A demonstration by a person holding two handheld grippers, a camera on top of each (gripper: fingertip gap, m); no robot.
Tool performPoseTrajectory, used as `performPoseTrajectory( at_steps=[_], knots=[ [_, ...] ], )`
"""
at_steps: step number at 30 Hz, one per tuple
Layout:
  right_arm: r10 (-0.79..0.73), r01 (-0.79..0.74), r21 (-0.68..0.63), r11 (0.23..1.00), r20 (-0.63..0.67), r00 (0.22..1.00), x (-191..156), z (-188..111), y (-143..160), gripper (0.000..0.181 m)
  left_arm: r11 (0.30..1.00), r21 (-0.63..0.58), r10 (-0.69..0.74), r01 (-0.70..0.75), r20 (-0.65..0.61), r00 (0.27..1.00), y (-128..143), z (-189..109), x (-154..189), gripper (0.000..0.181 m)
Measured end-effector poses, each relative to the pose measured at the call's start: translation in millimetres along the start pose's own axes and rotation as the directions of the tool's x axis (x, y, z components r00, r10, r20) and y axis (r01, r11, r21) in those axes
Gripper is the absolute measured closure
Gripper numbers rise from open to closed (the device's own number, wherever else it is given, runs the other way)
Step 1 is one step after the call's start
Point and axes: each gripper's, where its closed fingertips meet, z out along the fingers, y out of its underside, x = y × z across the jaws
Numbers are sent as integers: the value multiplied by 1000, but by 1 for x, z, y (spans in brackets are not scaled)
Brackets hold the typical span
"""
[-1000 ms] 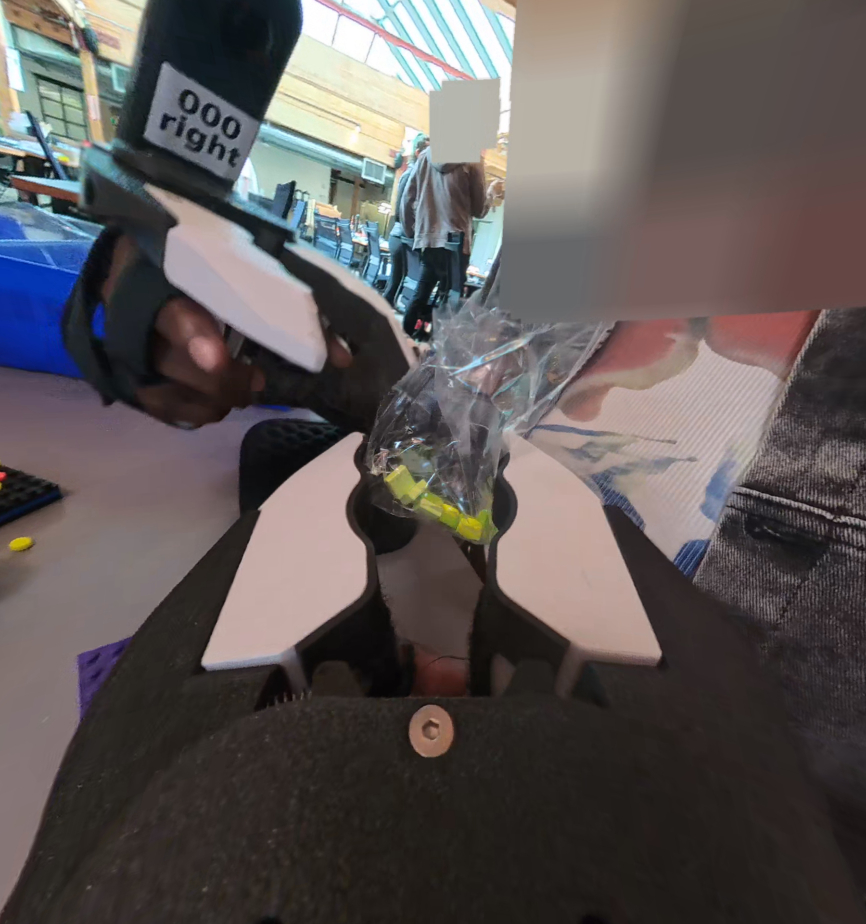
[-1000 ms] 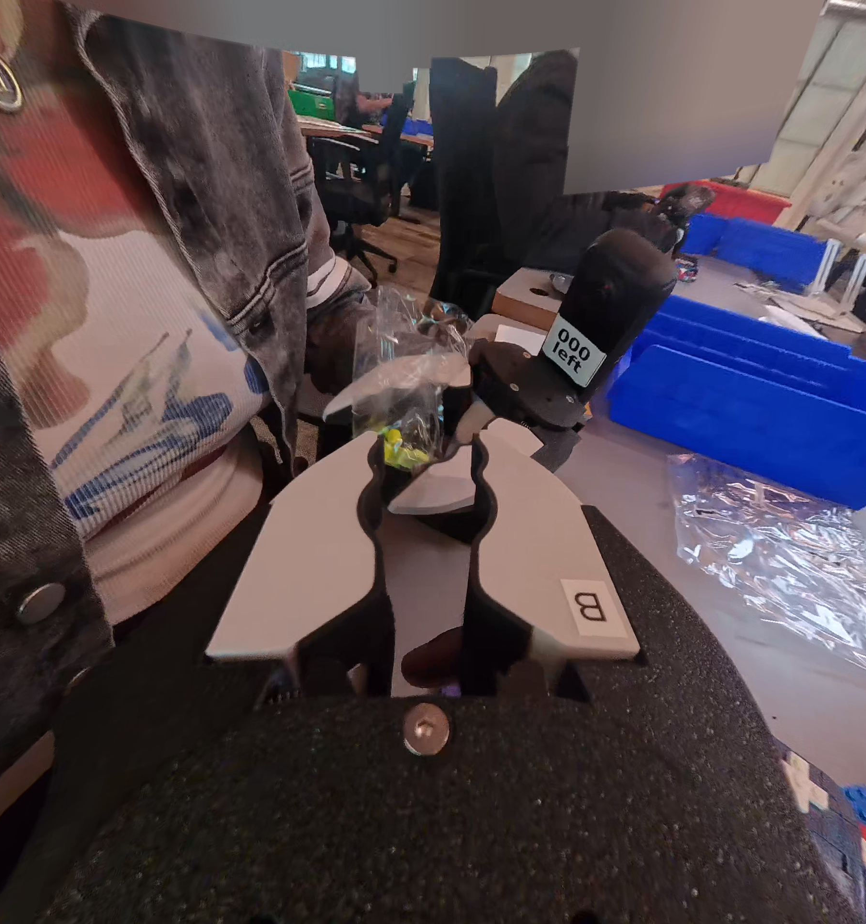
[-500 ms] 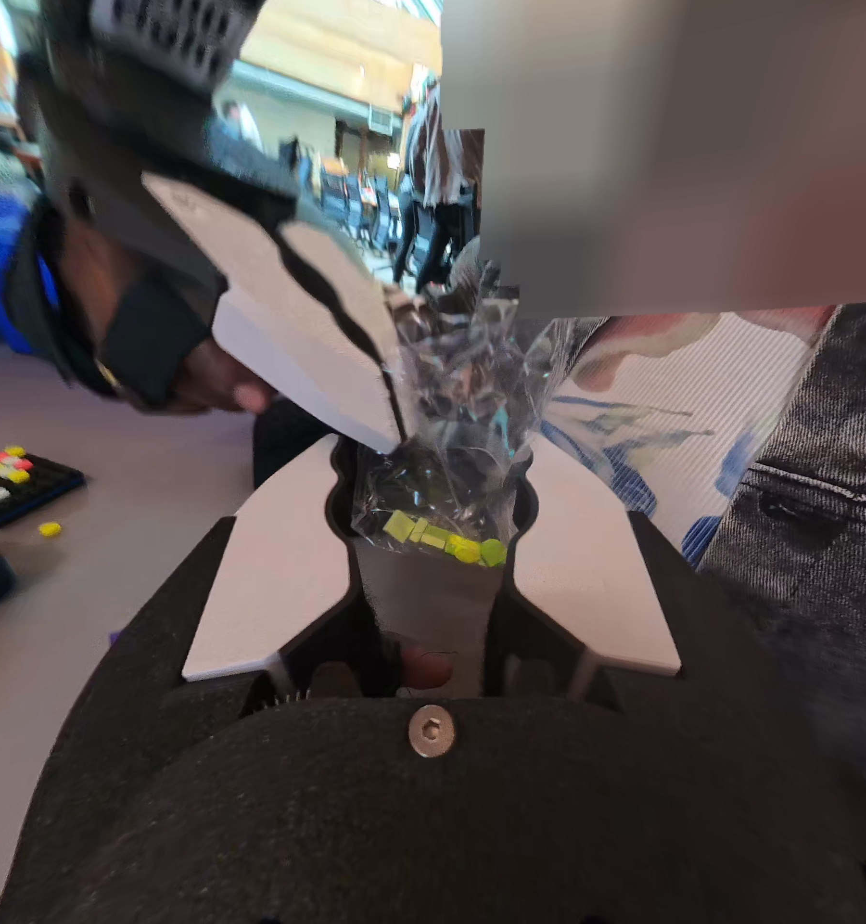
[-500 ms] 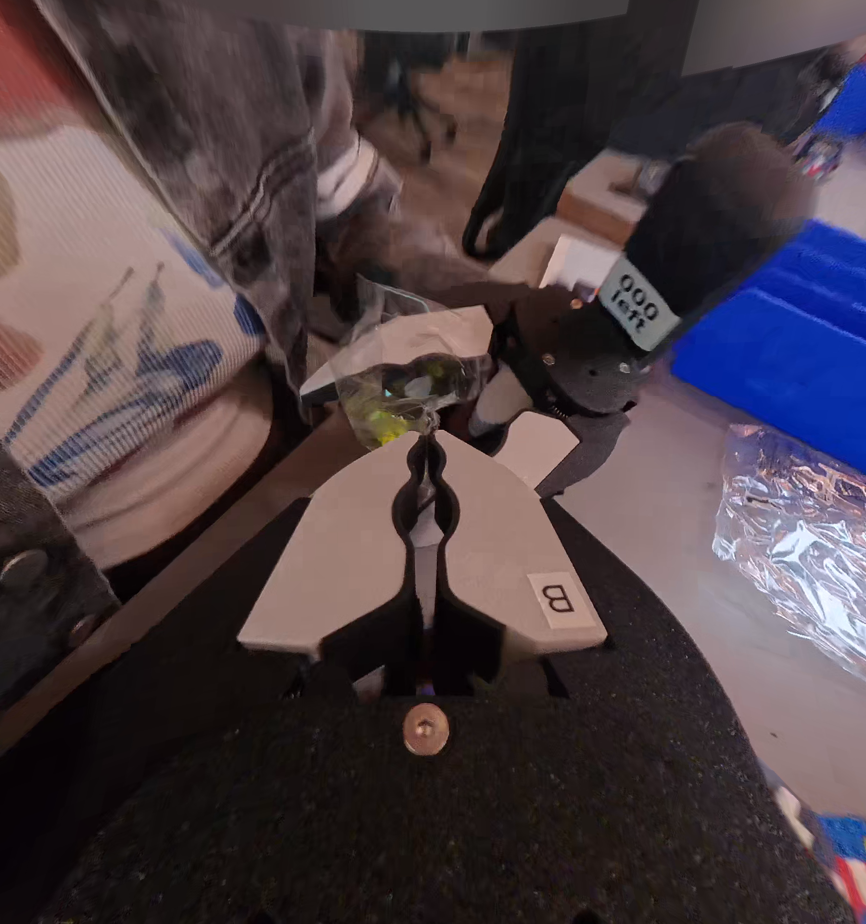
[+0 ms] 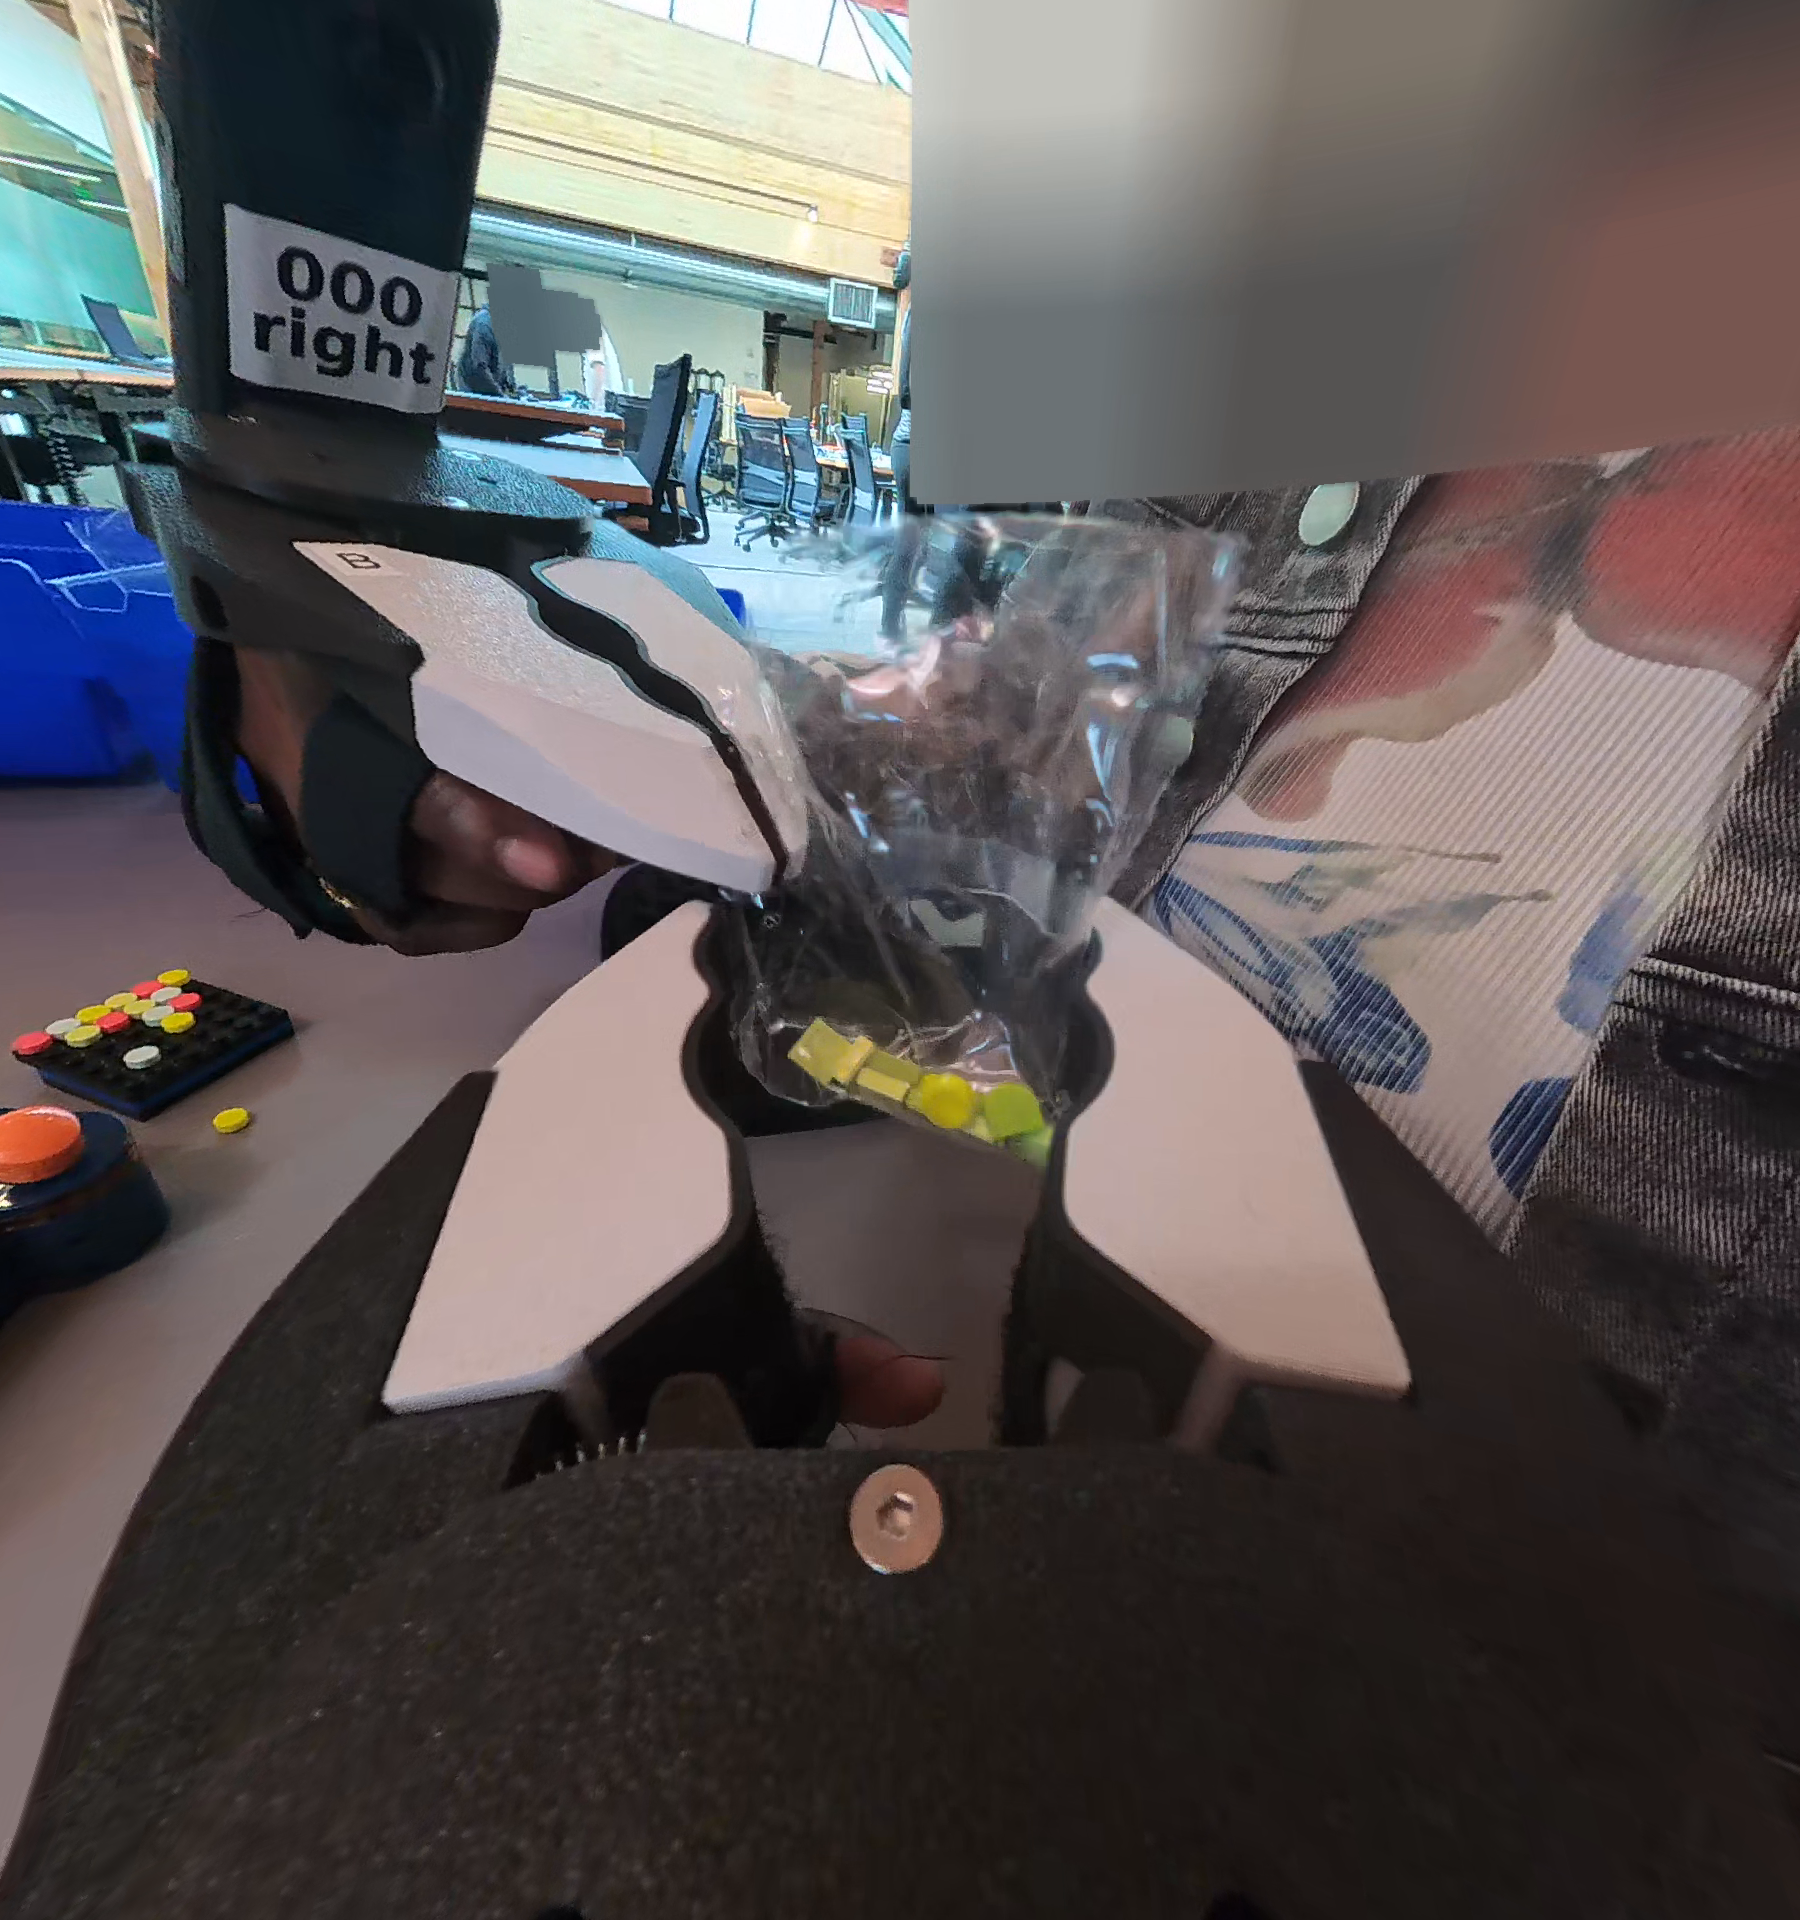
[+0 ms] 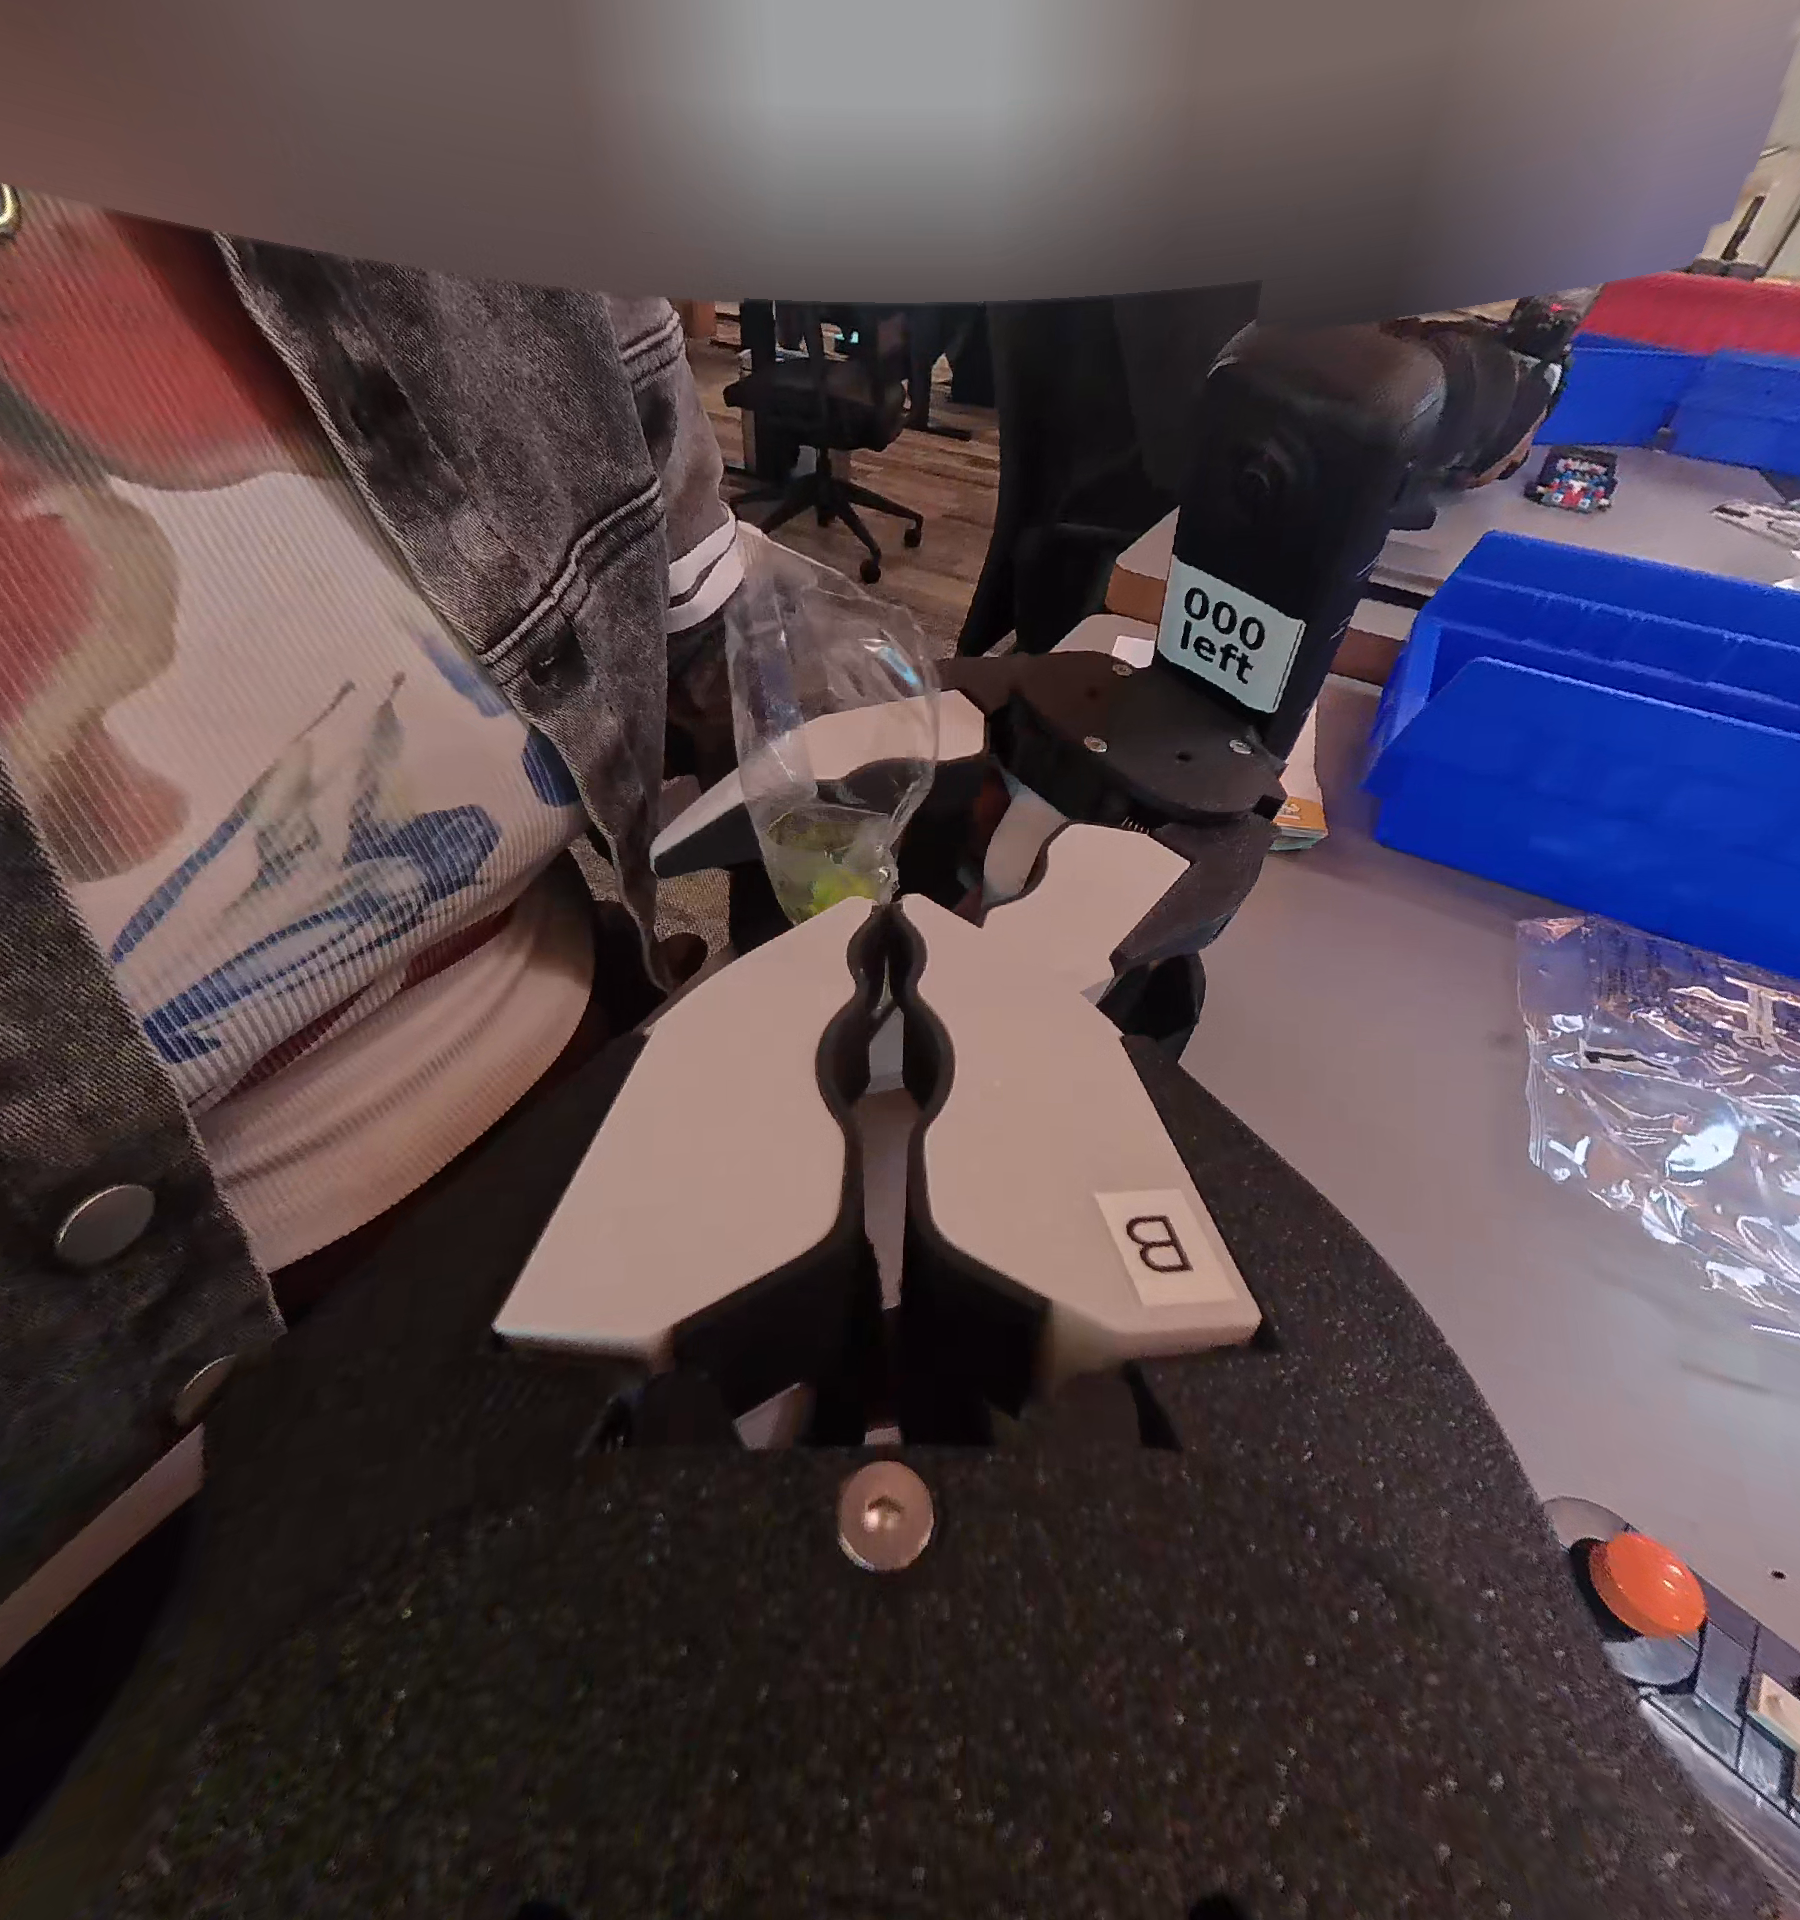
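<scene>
Pinching a corner of a clear plastic bag (image 5: 969,831) of yellow-green pieces (image 5: 927,1091), the right gripper (image 6: 888,914) is seen with jaws pressed together. The bag hangs between the spread jaws of the left gripper (image 5: 901,956), above the table's near edge (image 5: 96,1403). A hold on film alone, clear of the pieces, is judged best.
</scene>
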Motion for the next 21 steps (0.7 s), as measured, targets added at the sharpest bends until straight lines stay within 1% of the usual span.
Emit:
performPoseTrajectory(
  at_steps=[2, 6, 10, 14, 16, 18, 21],
  knots=[
    [4, -4, 12, 1000, -2, 1000, 0, -2, -4, 181, 1000, -26, 14, -14, 3, 1000, 4, 0, 1, 112],
    [7, -8, 10, 1000, 12, 1000, -3, -2, -5, 181, 998, -50, 29, -29, -7, 1000, 7, 3, 2, 118],
    [7, -7, 8, 1000, 23, 1000, -5, -2, -4, 181, 999, -32, 19, -19, -3, 1000, 6, 1, 1, 130],
    [-20, 20, 6, 1000, 6, 1000, -5, -2, -5, 180, 999, -25, 27, -27, 12, 1000, 5, 2, 0, 130],
    [-27, 27, 10, 1000, 21, 999, -8, -2, -6, 180, 999, -30, 36, -35, 10, 999, 6, 2, 1, 125],
    [-35, 34, 19, 999, 45, 998, -11, -1, -7, 181, 998, -43, 39, -39, 12, 999, 8, 4, 1, 111],
    [-48, 47, 19, 999, 38, 998, -9, 0, -6, 181, 997, -65, 45, -46, -5, 999, 11, 7, 4, 111]
  ],
)
